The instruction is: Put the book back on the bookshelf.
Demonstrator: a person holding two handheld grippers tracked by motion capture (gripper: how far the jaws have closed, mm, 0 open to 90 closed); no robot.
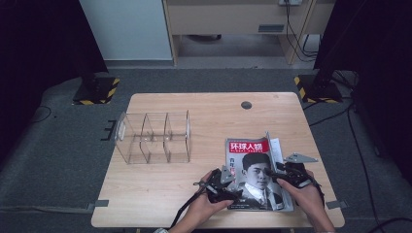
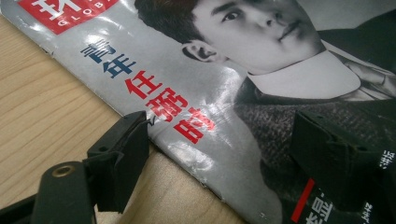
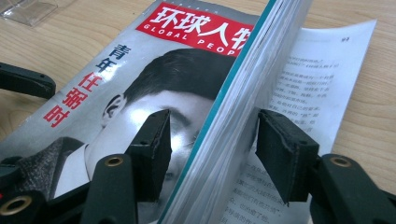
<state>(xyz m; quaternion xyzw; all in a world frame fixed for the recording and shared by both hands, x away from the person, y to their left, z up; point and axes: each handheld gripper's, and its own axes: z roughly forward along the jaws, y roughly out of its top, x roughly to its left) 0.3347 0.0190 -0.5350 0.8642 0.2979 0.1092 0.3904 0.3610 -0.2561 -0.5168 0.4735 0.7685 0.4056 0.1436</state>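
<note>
Magazine (image 1: 256, 174) lies at the table's (image 1: 194, 104) near right. Right gripper (image 3: 212, 135) jaws apart, straddling its lifted page block. Left gripper (image 2: 219, 140) jaws apart over the spine edge.

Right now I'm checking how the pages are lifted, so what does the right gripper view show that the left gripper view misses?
Right gripper view alone: a raised sheaf of pages standing between the right tongs, not visibly pinched, with an open text page behind it.

Left gripper view alone: the left tongs straddling the magazine's near edge, one pad beside the edge, the other over the cover.

Both: the magazine cover portrait and the wooden table.
</note>
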